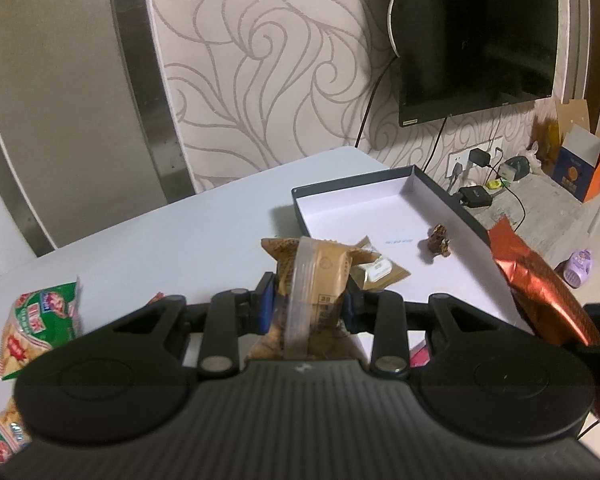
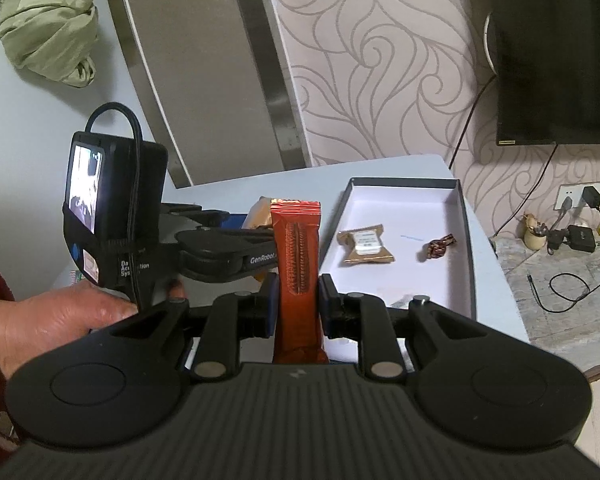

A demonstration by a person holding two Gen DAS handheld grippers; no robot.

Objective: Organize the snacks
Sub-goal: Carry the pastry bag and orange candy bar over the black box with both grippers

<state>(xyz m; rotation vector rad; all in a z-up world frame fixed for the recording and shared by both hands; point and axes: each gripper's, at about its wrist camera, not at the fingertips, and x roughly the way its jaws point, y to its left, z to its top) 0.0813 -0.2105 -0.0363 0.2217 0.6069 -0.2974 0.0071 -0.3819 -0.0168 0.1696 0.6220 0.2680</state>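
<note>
My left gripper is shut on a brown wrapped pastry and holds it above the table, just left of the dark shallow box. My right gripper is shut on a red-orange snack bar, held upright left of the box; the bar also shows at the right of the left wrist view. Inside the box lie a flat brown packet and a small brown-wrapped candy. The left gripper's body sits left of the bar.
Green-and-red snack packs lie on the white table at the left. A wall-mounted TV hangs behind. Chargers and cables sit on a low ledge to the right. The table's right edge is near the box.
</note>
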